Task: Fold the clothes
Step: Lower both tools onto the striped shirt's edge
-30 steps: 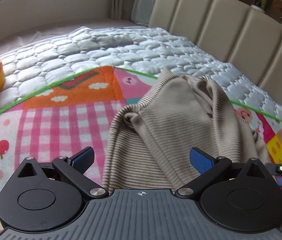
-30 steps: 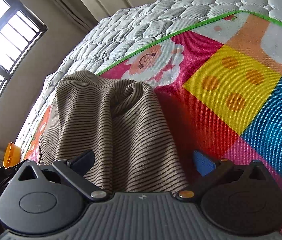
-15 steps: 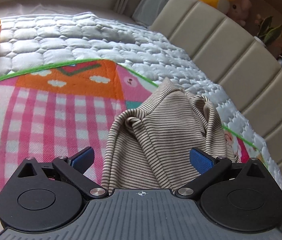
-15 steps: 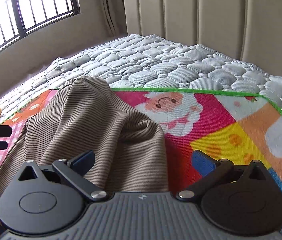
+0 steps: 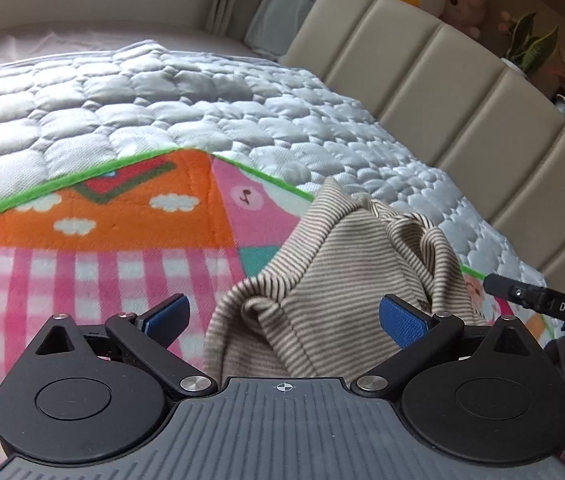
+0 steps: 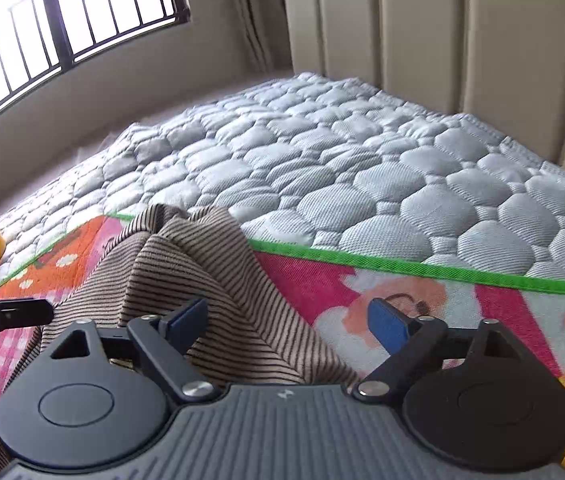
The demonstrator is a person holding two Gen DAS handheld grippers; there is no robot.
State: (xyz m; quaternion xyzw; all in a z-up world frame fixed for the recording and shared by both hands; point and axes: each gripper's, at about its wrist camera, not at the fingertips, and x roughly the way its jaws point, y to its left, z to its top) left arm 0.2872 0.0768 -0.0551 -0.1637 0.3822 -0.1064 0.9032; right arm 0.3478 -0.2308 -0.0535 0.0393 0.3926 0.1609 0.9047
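Trouble looks likeliest if either spread, empty pair of jaws, left gripper (image 5: 284,318) or right gripper (image 6: 286,322), bites several layers of the striped garment (image 5: 334,292) bunched at lower centre on the play mat (image 5: 94,264), locking in the crumple.

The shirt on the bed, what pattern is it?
The shirt has thin beige and dark brown stripes, clearest in the left wrist view.

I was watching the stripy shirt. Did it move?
Cannot tell: the striped shirt lies bunched at the play mat's green edge as before; only the cameras clearly moved.
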